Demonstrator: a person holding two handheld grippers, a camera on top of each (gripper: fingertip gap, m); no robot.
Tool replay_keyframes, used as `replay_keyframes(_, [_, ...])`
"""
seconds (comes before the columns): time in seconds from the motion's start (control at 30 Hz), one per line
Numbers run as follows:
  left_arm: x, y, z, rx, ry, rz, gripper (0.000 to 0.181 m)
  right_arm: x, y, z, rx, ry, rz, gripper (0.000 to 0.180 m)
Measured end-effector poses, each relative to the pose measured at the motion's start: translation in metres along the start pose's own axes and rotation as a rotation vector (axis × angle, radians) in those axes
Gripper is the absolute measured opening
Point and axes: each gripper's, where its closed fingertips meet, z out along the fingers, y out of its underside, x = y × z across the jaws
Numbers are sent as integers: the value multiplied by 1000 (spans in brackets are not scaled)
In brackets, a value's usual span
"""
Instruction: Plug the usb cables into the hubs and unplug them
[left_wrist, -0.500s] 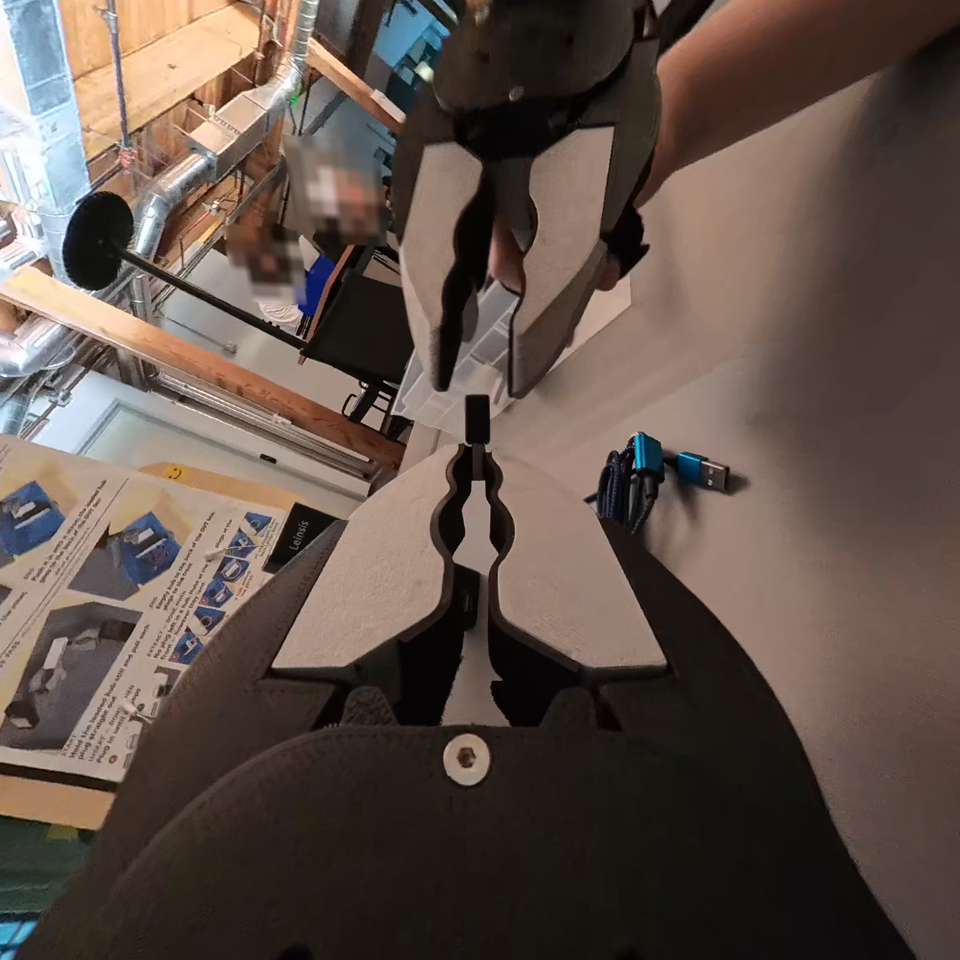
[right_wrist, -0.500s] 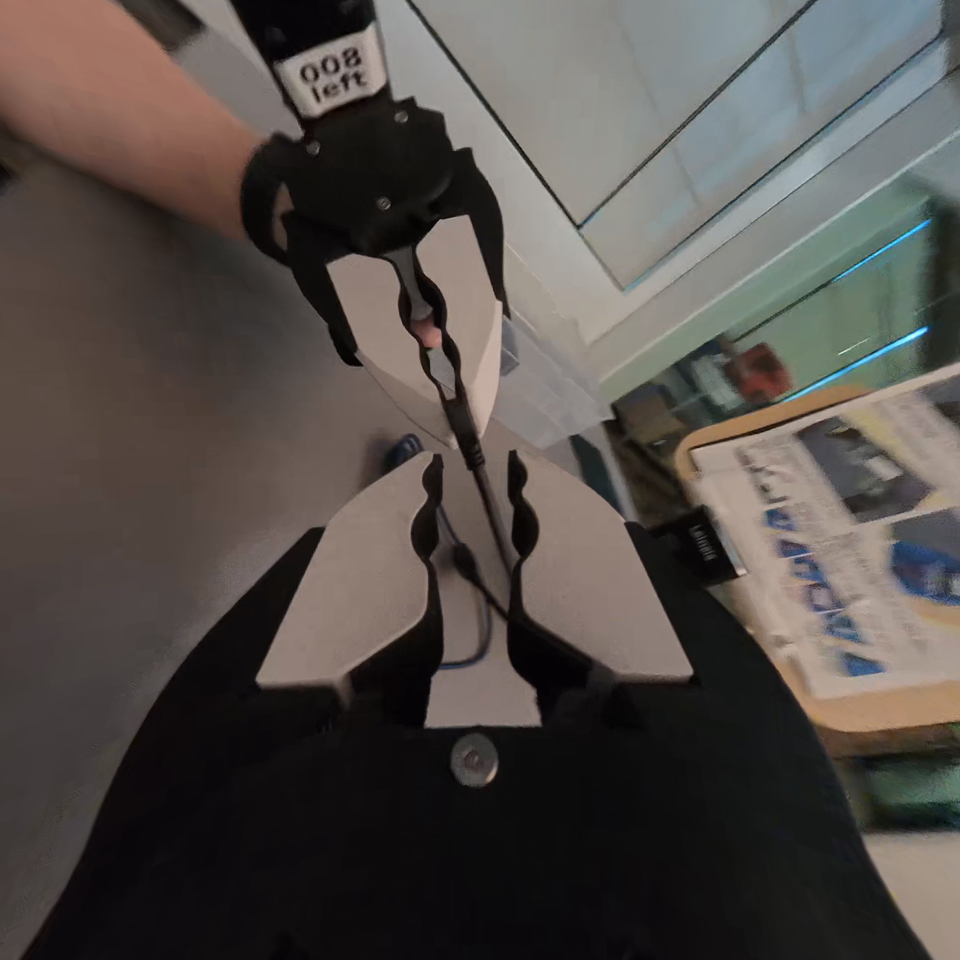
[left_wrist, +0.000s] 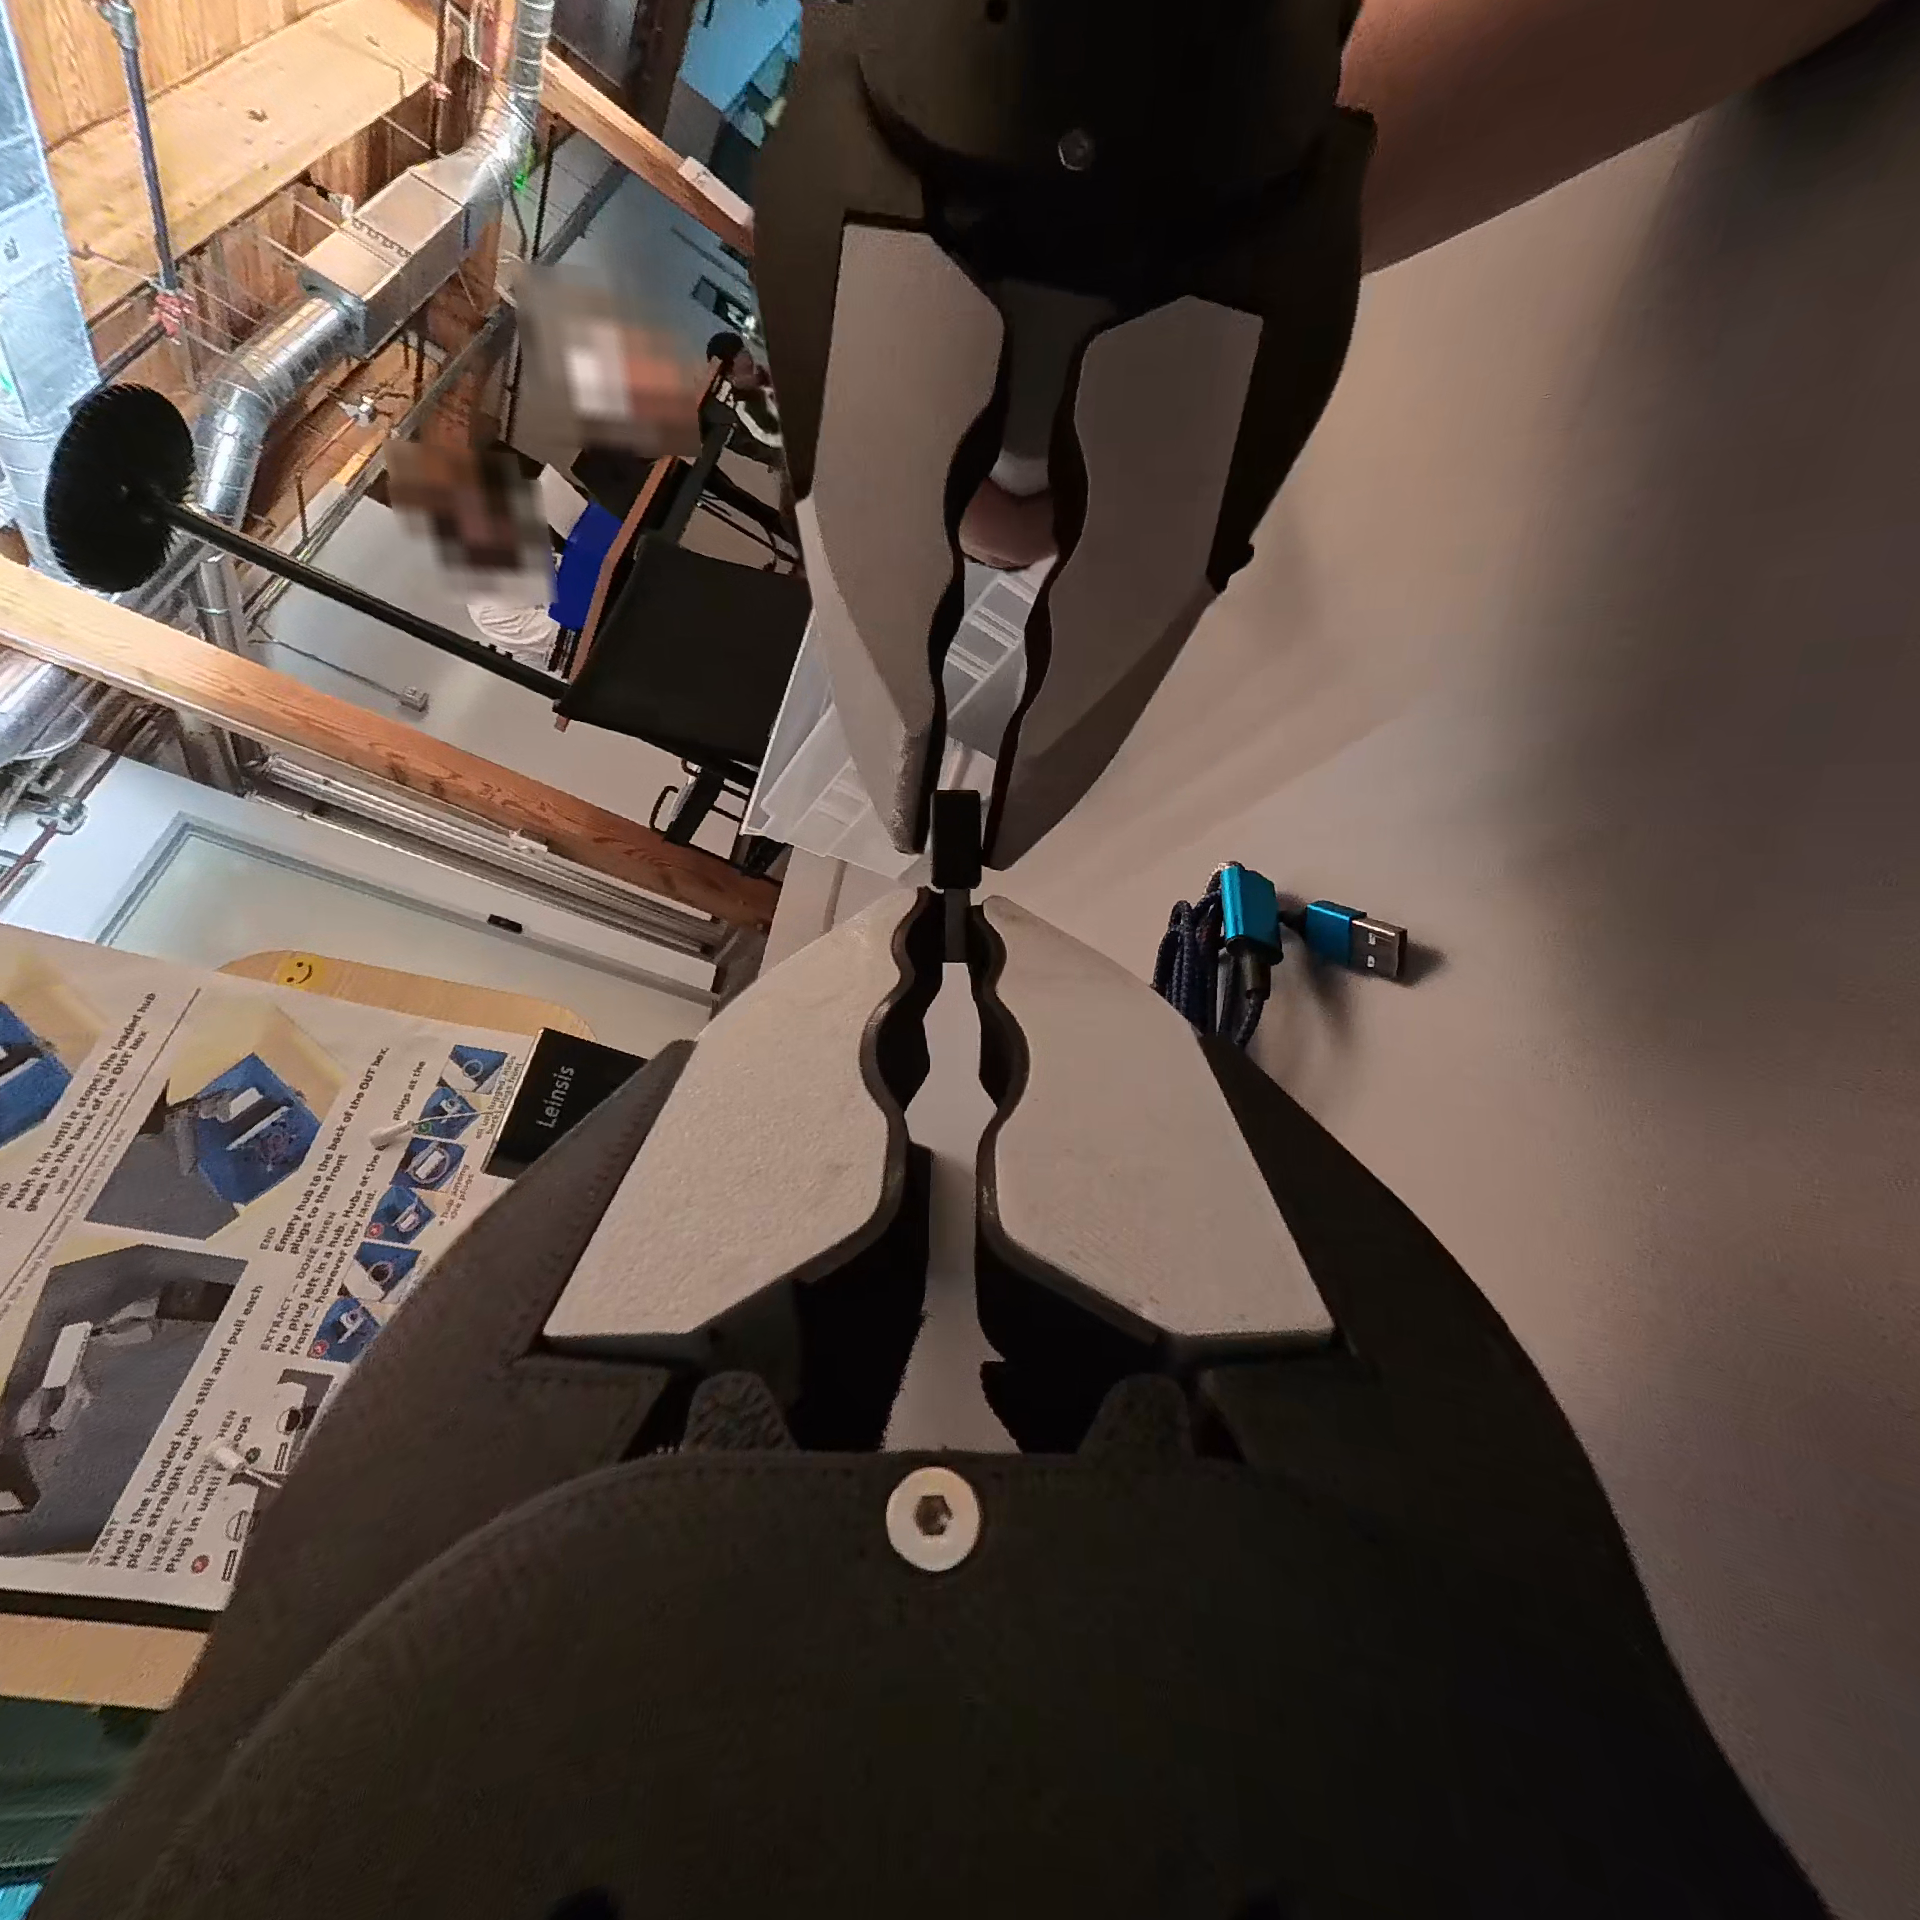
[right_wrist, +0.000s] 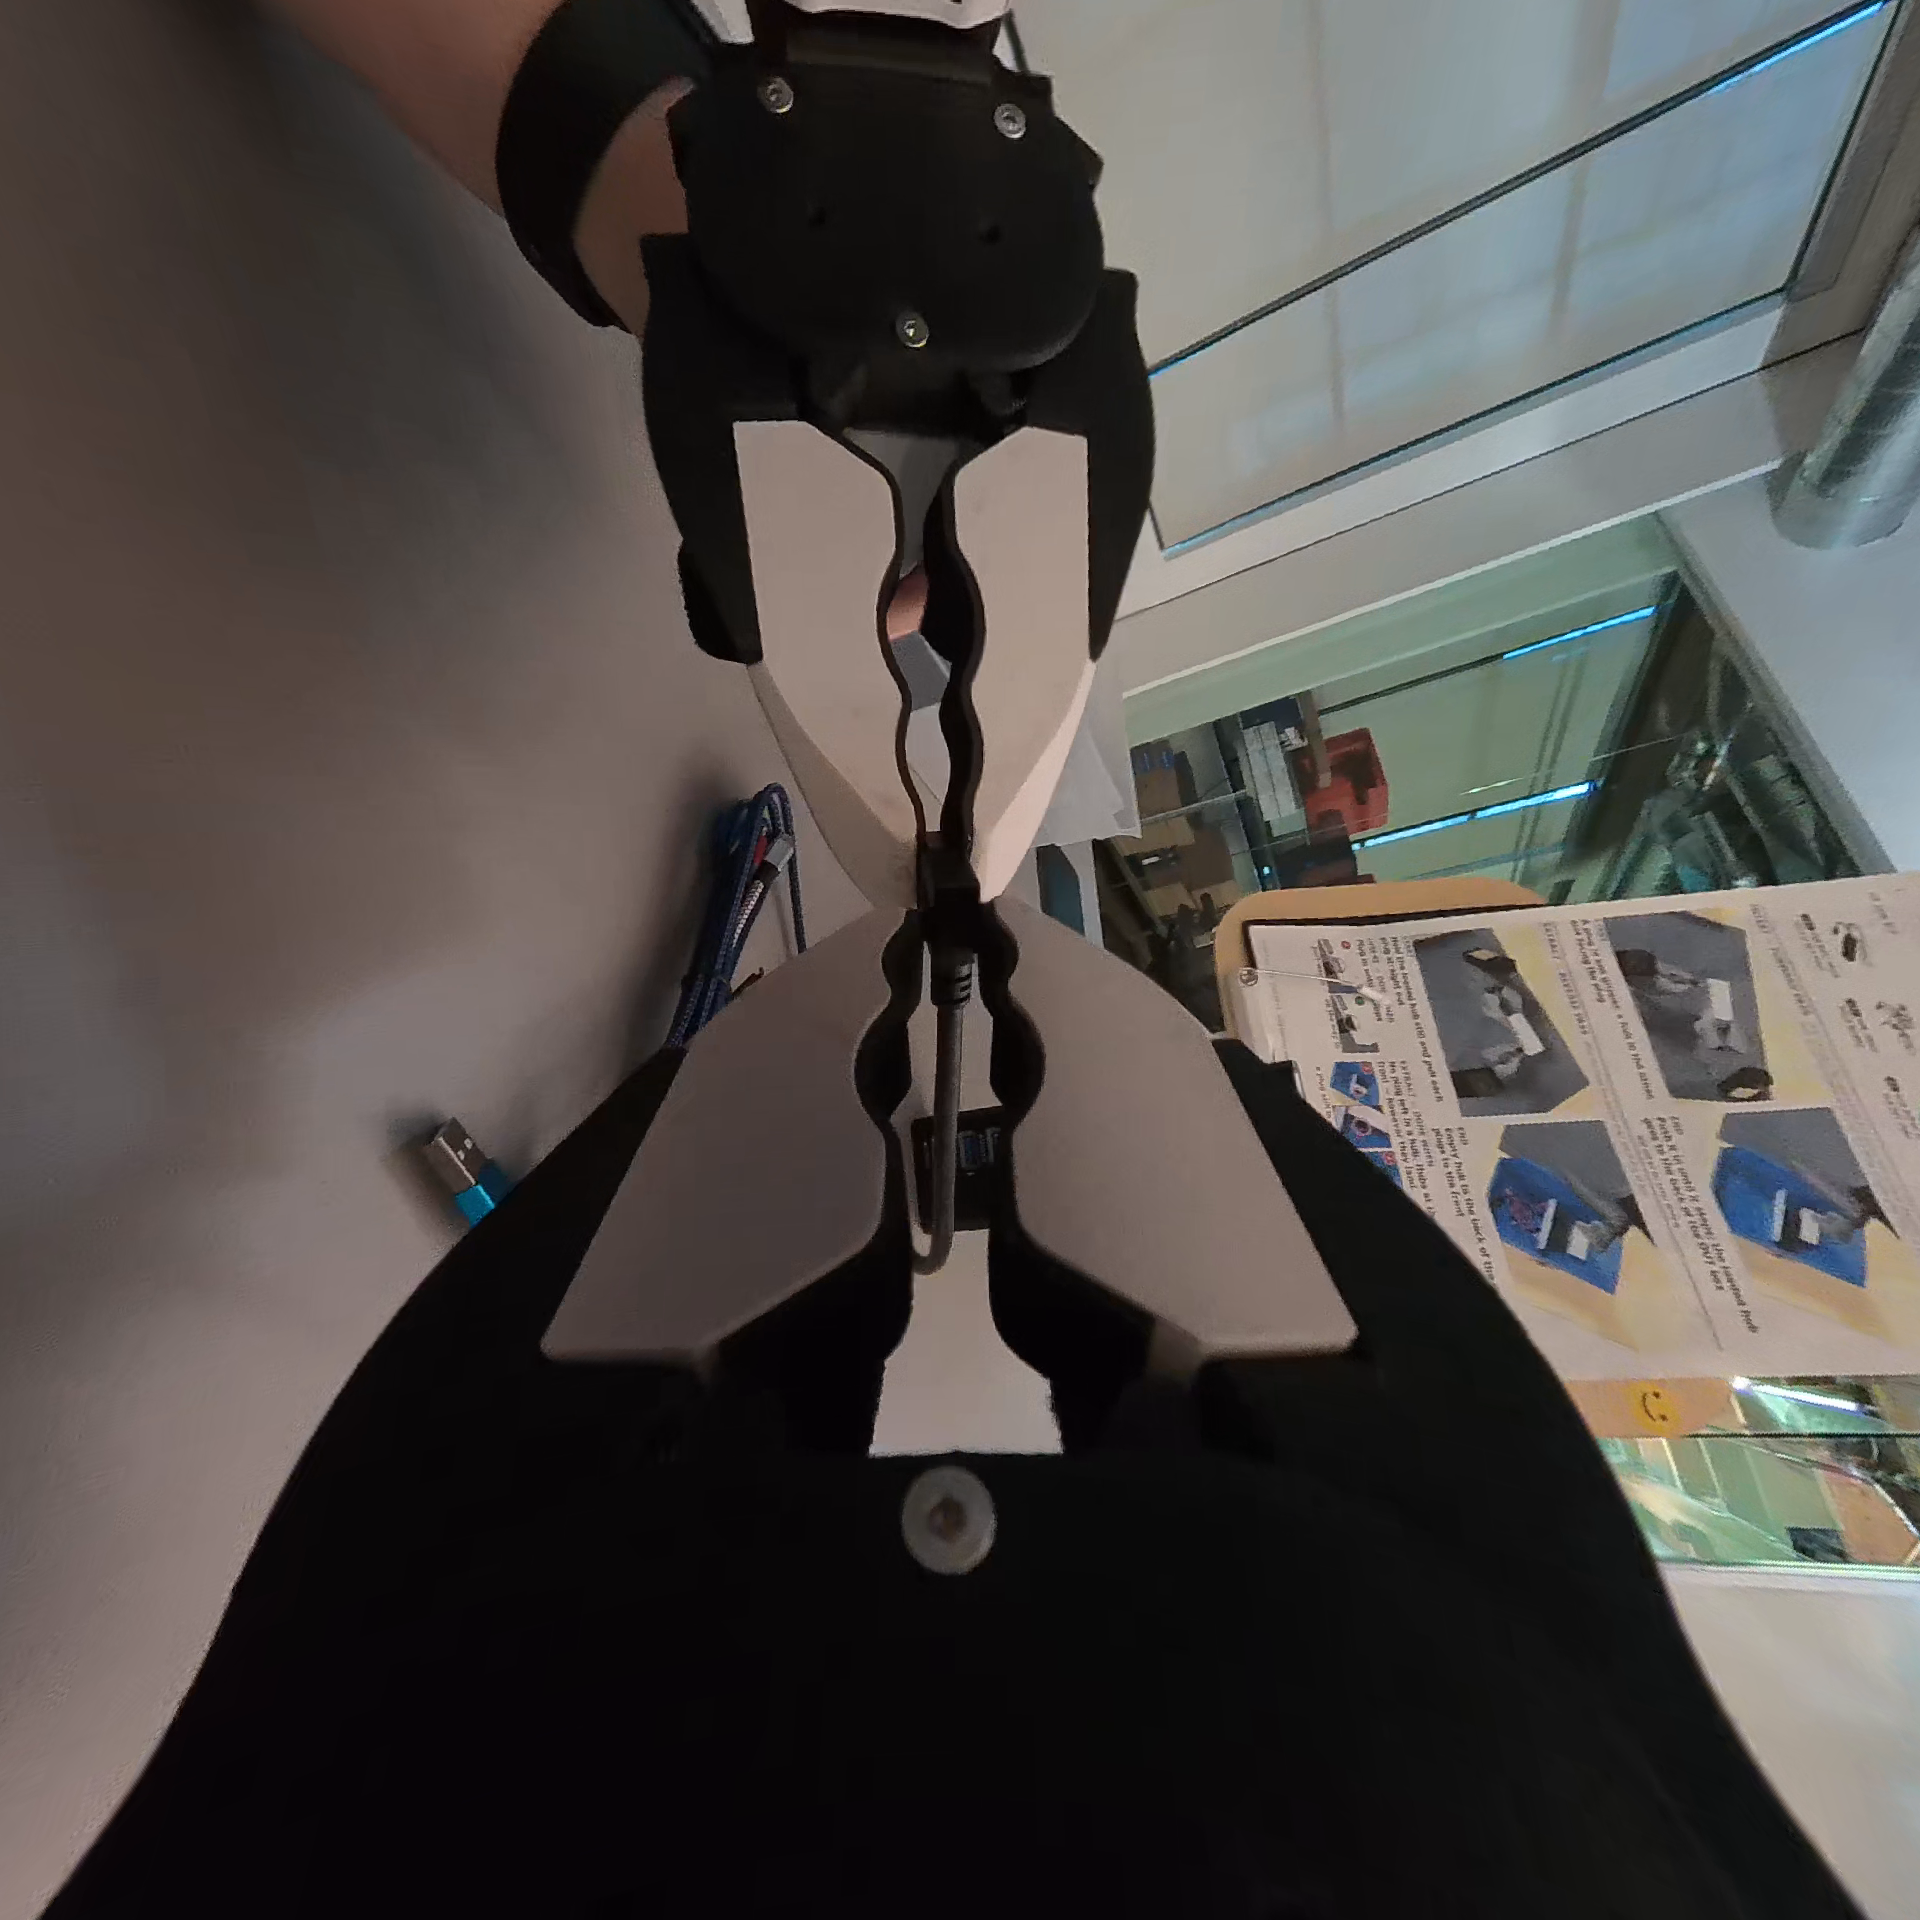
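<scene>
The two grippers meet tip to tip above a plain grey table (left_wrist: 1558, 1039). In the left wrist view, the left gripper (left_wrist: 956, 925) has its tips pinched together on a thin black plug (left_wrist: 954, 940), and a short black block (left_wrist: 956, 847) stands straight out of that pinch toward twelve o'clock. The right gripper (left_wrist: 956, 831) comes down from twelve o'clock, its tips just either side of that black block; a narrow gap shows along most of its jaws, and I cannot tell whether the tips actually squeeze the block or only flank it. In the right wrist view, the right gripper (right_wrist: 951, 920) has its tips close around a black connector (right_wrist: 948, 894), whose ribbed strain relief and dark cable (right_wrist: 948, 1091) run back between the fingers toward six o'clock and curl under. A small black hub (right_wrist: 971, 1153) with a blue port lies on the table behind that cable. The left gripper (right_wrist: 940, 852) sits at twelve o'clock, its tips together on the connector's far end. A coiled blue braided cable (left_wrist: 1216, 966) lies at three o'clock of the meeting point in the left view, its blue USB plug (left_wrist: 1351, 935) beside it. An instruction sheet (left_wrist: 156, 1247) rests at eight o'clock.
</scene>
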Motion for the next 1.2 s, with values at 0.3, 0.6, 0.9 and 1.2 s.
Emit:
replay_keyframes(0.3, [6, 1, 0, -1, 39, -19, 3, -6, 0, 1, 15, -35, 10, 10])
replay_keyframes(0.6, [10, 1, 1, 8, 85, -78, 3, -11, -1, 0, -10, -77, 10, 10])
replay_keyframes(0.9, [16, 2, 5, -18, 100, -42, 3, -17, 4, 1, -12, -125, 53, 10])
replay_keyframes(1.2, [13, 2, 4, 3, 88, -75, 4, -16, 3, 2, -19, -111, 47, 10])
